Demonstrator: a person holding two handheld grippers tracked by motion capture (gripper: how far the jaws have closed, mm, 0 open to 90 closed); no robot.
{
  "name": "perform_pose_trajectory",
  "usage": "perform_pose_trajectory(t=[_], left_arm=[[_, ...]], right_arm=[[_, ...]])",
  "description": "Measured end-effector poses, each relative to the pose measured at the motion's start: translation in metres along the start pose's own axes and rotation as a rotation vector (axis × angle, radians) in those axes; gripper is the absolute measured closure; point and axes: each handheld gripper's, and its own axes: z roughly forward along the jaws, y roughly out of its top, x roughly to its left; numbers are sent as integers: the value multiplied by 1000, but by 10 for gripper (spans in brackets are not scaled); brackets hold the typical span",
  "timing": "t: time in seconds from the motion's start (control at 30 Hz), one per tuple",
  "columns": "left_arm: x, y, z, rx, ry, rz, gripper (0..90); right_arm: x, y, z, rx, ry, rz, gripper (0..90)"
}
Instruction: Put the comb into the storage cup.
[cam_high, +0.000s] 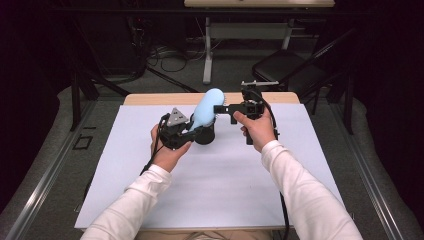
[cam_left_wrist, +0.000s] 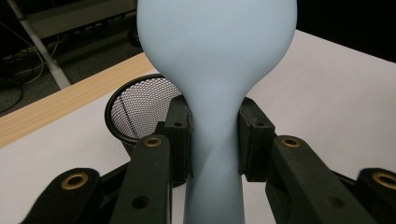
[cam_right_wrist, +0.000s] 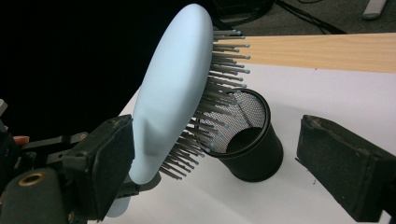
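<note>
A: Left gripper (cam_high: 192, 129)?
B: Clamped on the neck of the pale blue plastic hairbrush (cam_high: 207, 107). In the left gripper view both pads press the narrow handle just under the wide head (cam_left_wrist: 217, 44). Brush is up off the table, head tilted up and away from the person.

A: Right gripper (cam_high: 226, 109)?
B: Jaws spread, nothing pinched. In the right gripper view one pad sits just beside the smooth back of the brush (cam_right_wrist: 170, 93), low near the handle; can't tell if it touches. The other pad is well off on the far side, past the grey bristles (cam_right_wrist: 219, 88).

A: Bristles facing where?
B: Toward the black wire-mesh pen cup (cam_right_wrist: 250, 140), roughly downward and to the person's right.

A: Cup position?
B: On the white table mat (cam_high: 210, 190), right below the brush and just beyond the left gripper. Mouth looks tipped toward the camera in the right gripper view. Can't tell if brush and cup touch.

A: Hands?
B: Both near mat centre, close together, white sleeves.
</note>
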Motion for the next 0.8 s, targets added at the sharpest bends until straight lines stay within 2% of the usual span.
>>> perform_pose_trajectory(t=[0.53,0.8], left_arm=[[-7,-1,4,-4,-17,11,695],[-11,-1,5,-6,-21,23,696]], right_arm=[[-1,1,4,-3,26,41,141],[-4,1,6,-2,34,44,145]])
